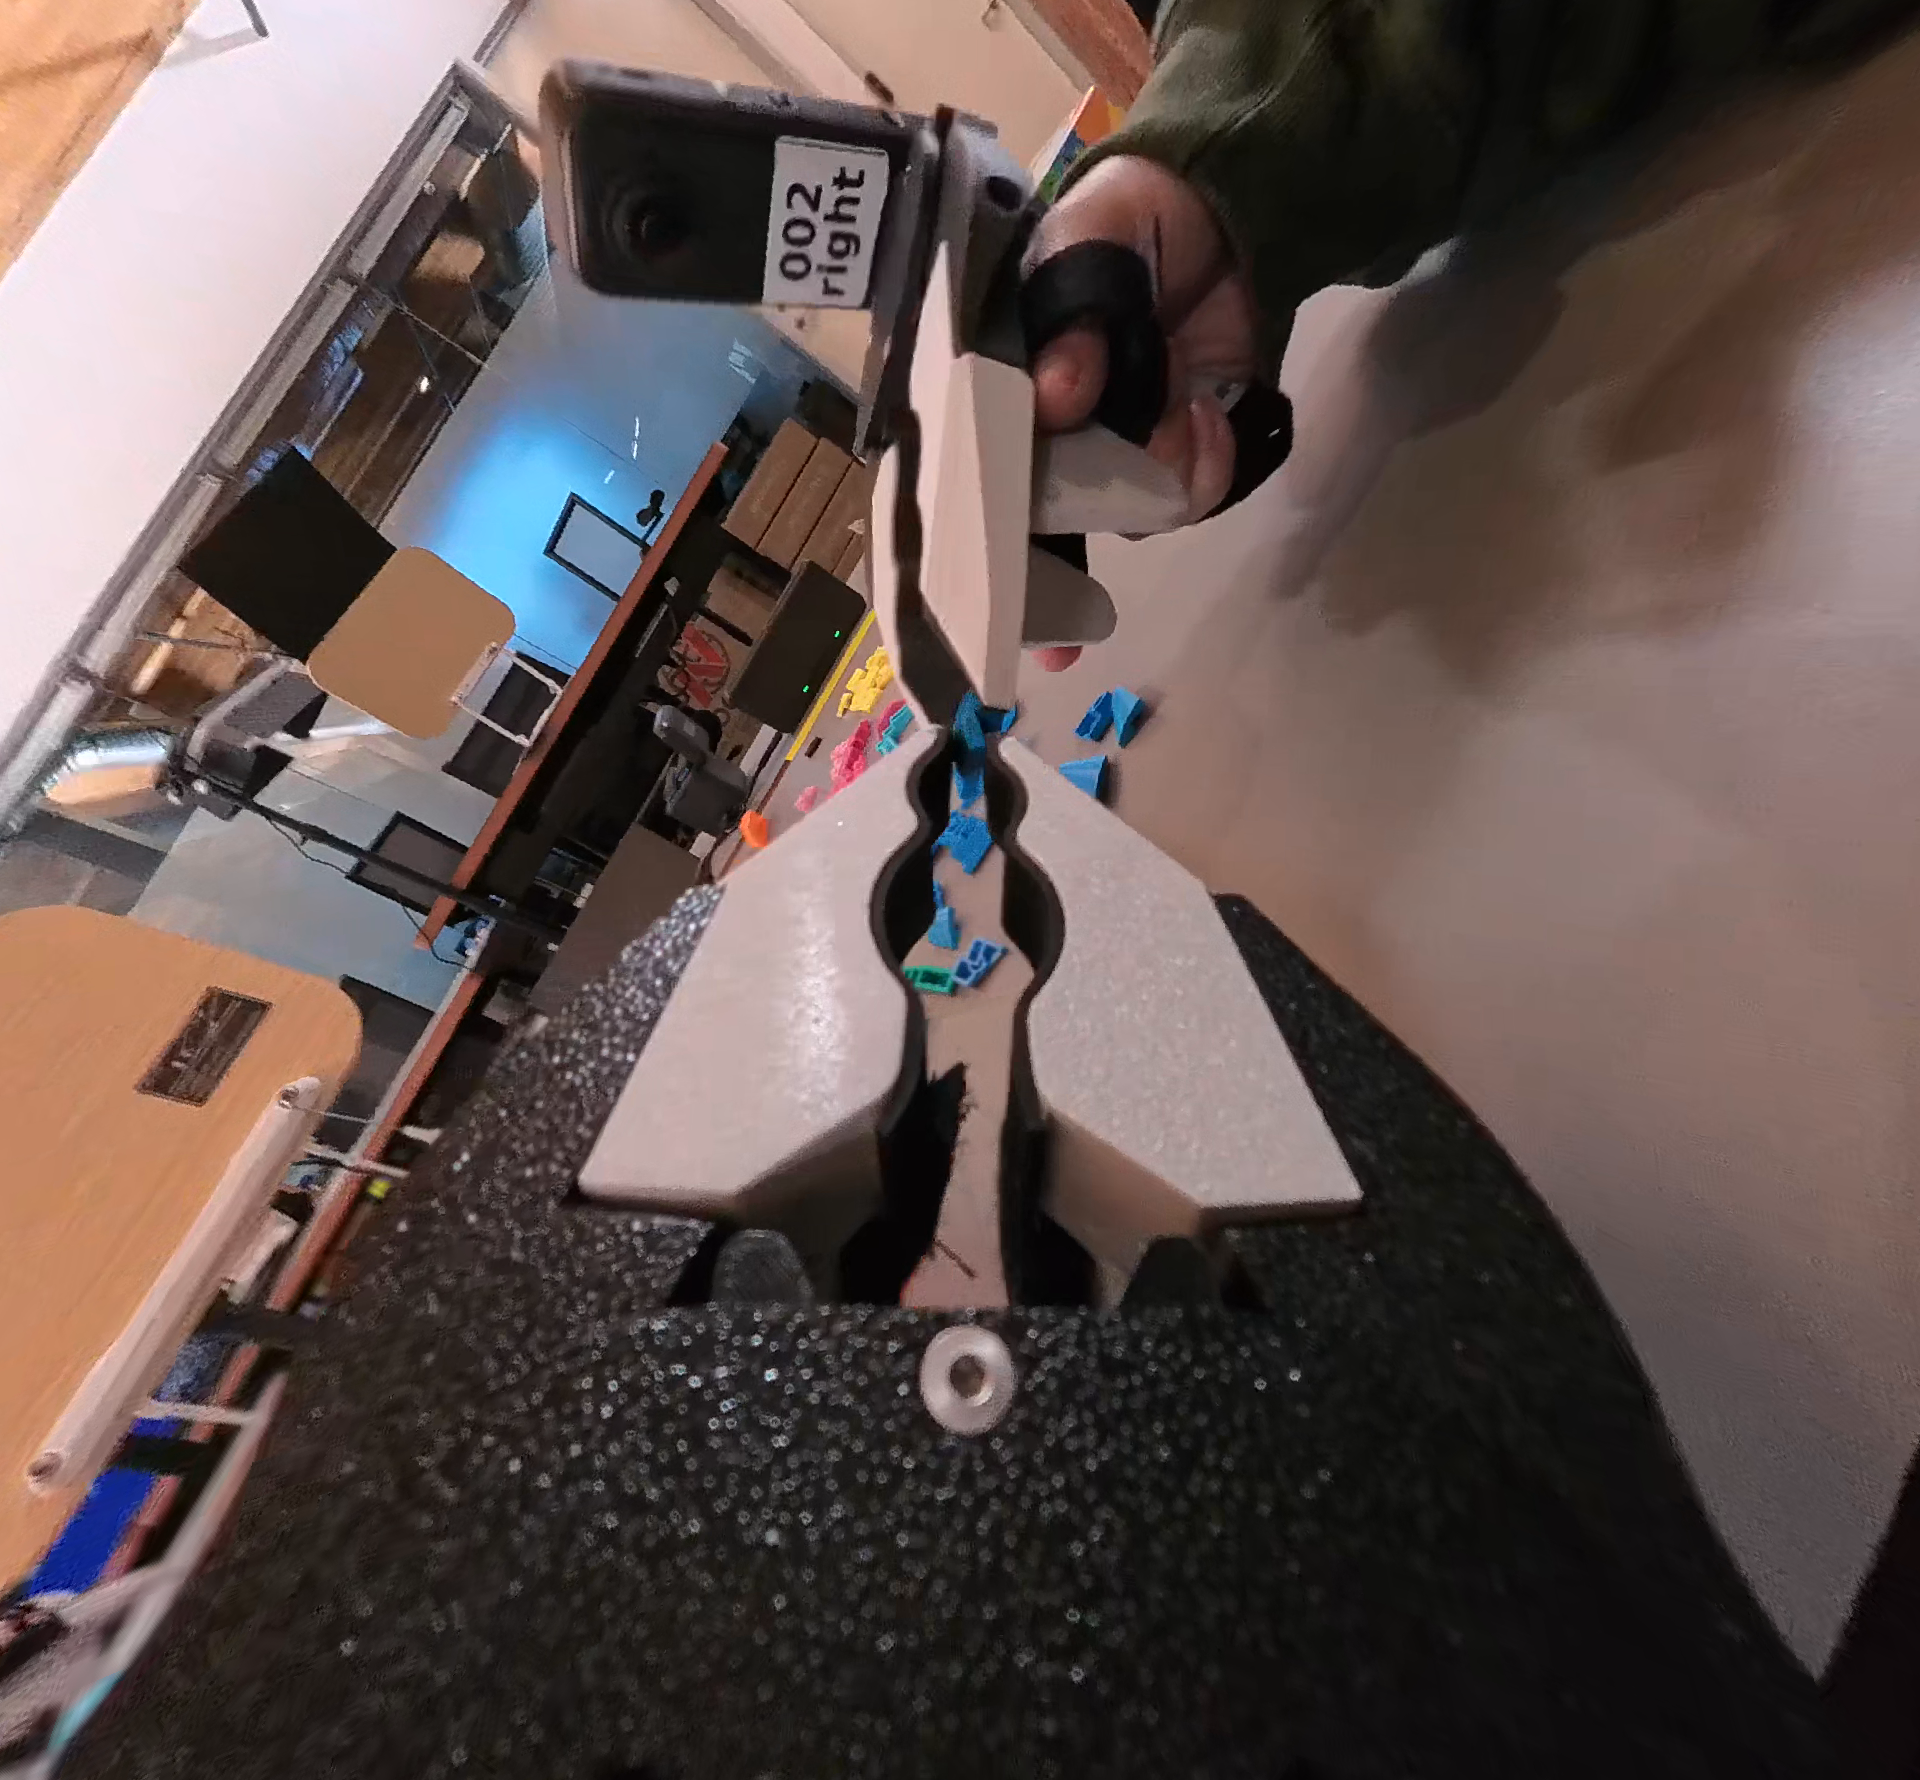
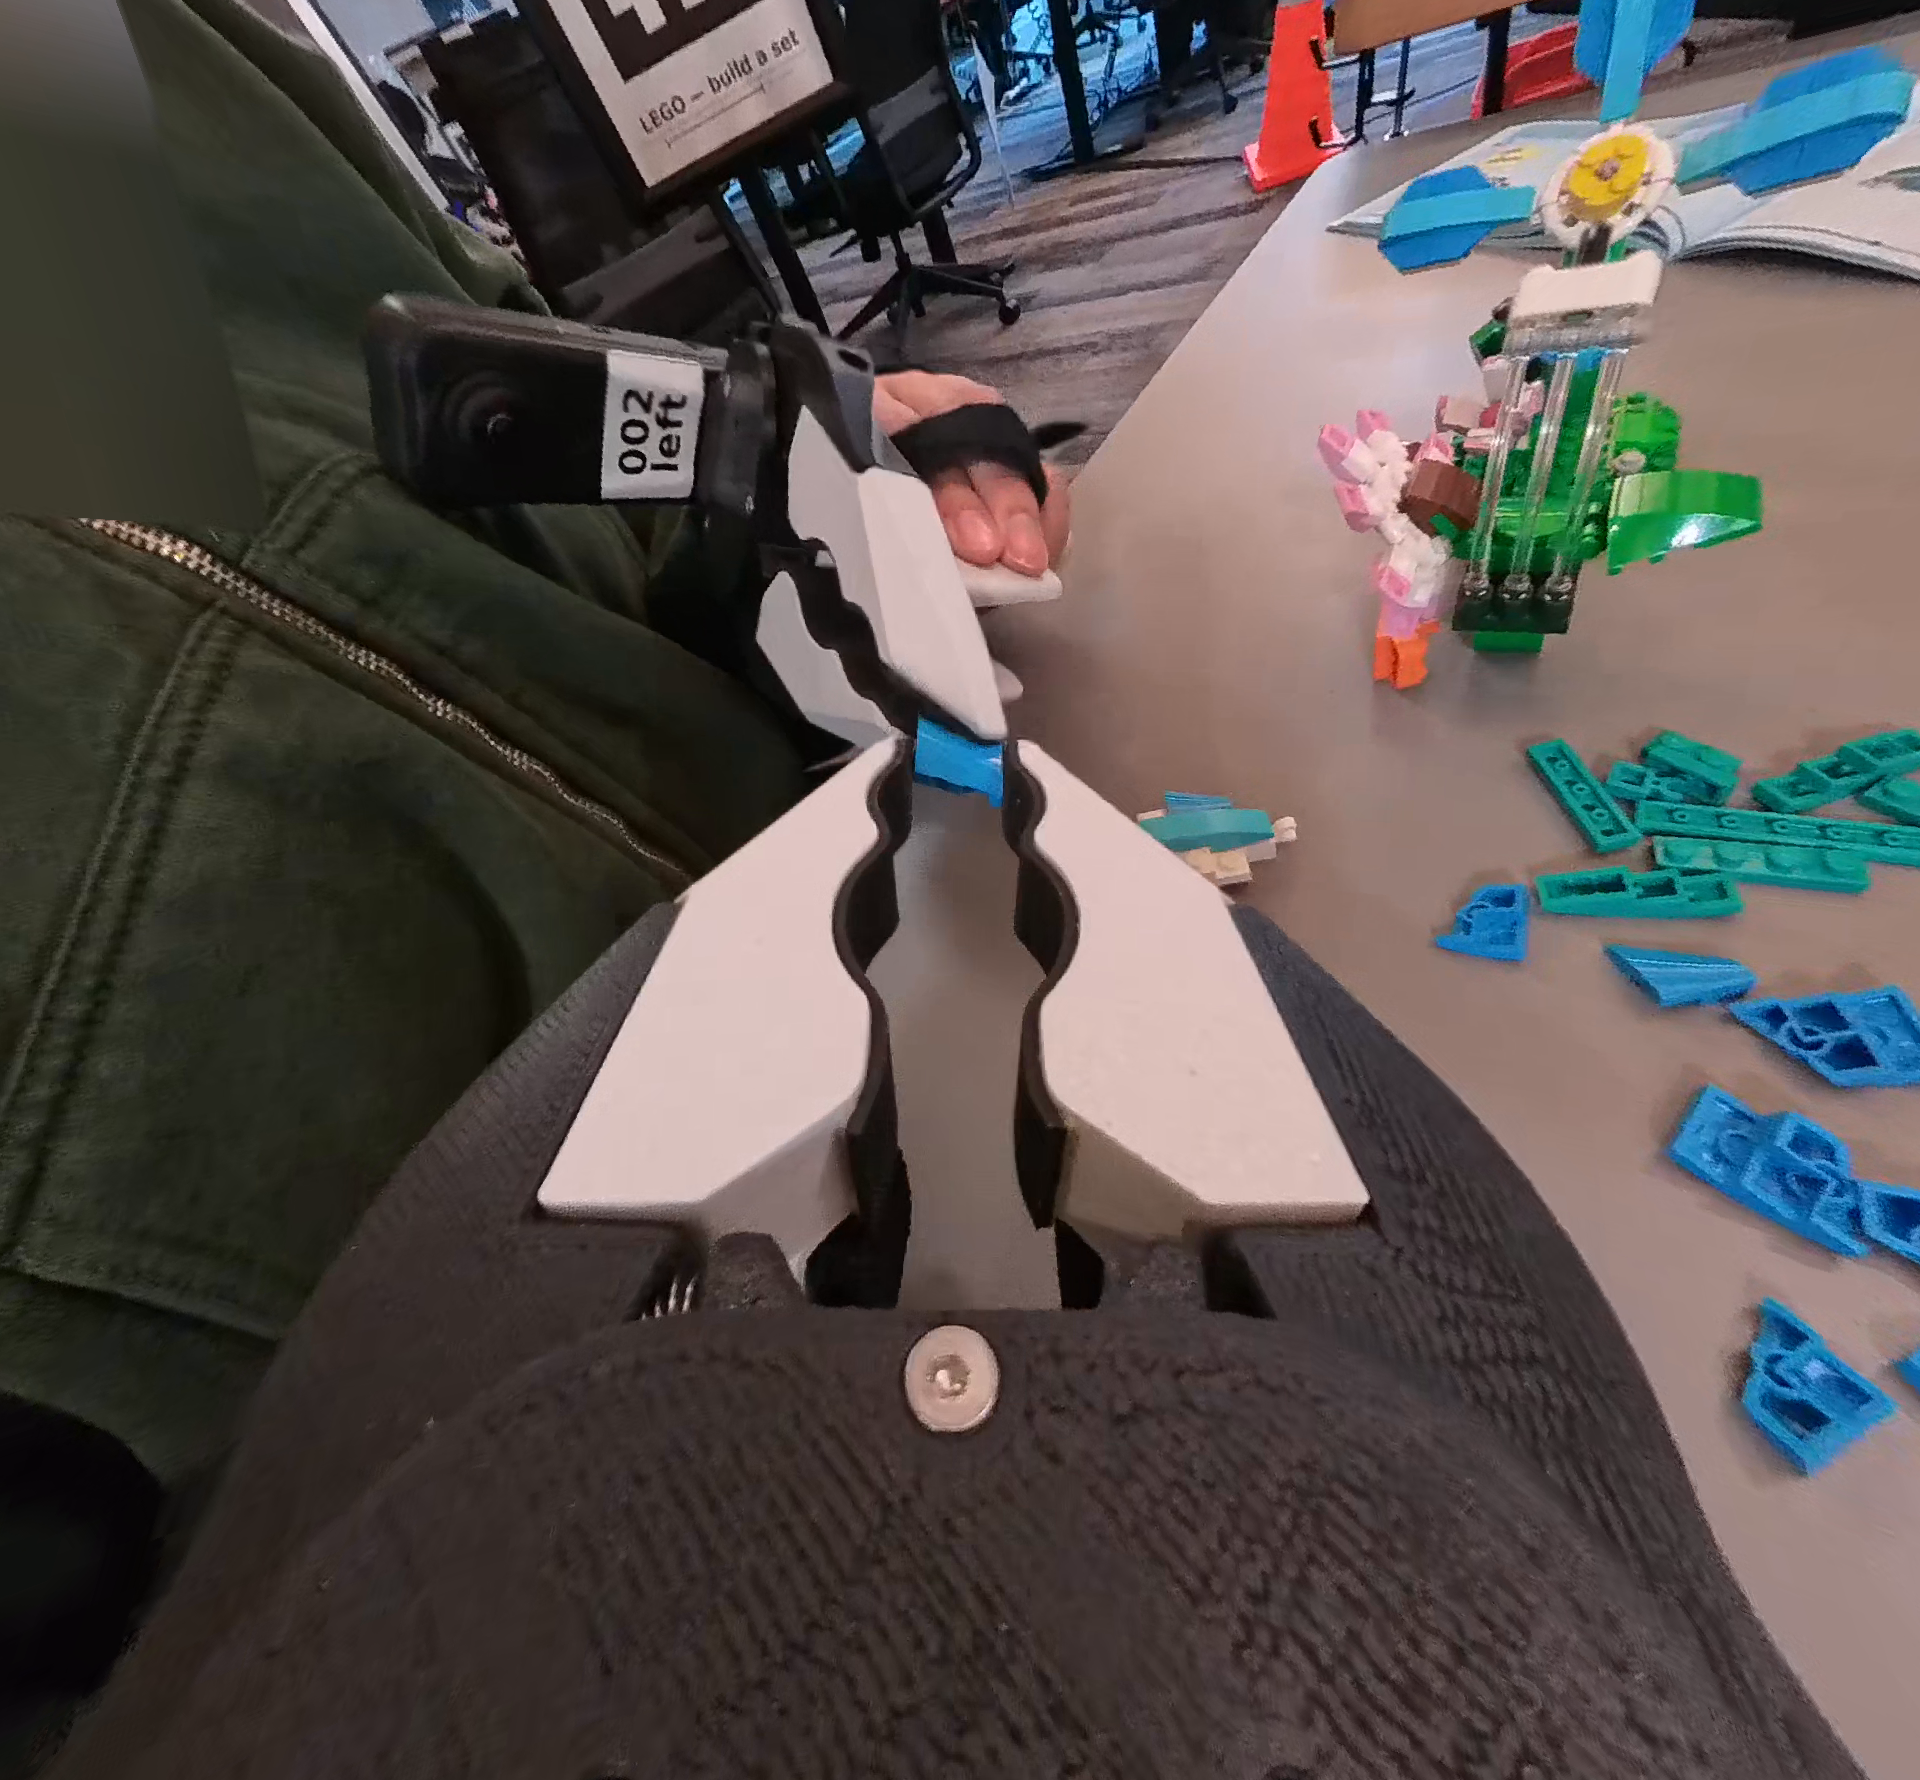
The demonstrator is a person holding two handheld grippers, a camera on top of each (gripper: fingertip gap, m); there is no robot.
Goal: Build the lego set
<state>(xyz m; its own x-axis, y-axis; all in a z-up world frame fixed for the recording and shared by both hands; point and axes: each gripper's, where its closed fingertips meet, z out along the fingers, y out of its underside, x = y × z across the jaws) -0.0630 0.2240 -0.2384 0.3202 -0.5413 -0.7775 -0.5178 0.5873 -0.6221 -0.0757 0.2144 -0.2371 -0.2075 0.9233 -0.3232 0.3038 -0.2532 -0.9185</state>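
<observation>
A small blue wedge piece (image 2: 958,766) is held above the grey table (image 2: 1382,1242), near its edge. My right gripper (image 2: 956,762) is shut on it by the fingertips. My left gripper (image 2: 940,724) comes in from the upper left, its tips closed on the same piece's top. In the left wrist view my left gripper (image 1: 974,745) meets the right gripper (image 1: 977,696) tip to tip, with the blue piece (image 1: 971,738) between them. How the piece is made up is hidden by the fingers.
A built model (image 2: 1548,483) with green leaves, a pink figure and blue blades stands at the back right by an open booklet (image 2: 1818,224). Teal plates (image 2: 1766,842), loose blue wedges (image 2: 1818,1034) and a small teal sub-build (image 2: 1216,831) lie right. Yellow (image 1: 868,681) and pink (image 1: 852,754) bricks lie farther off.
</observation>
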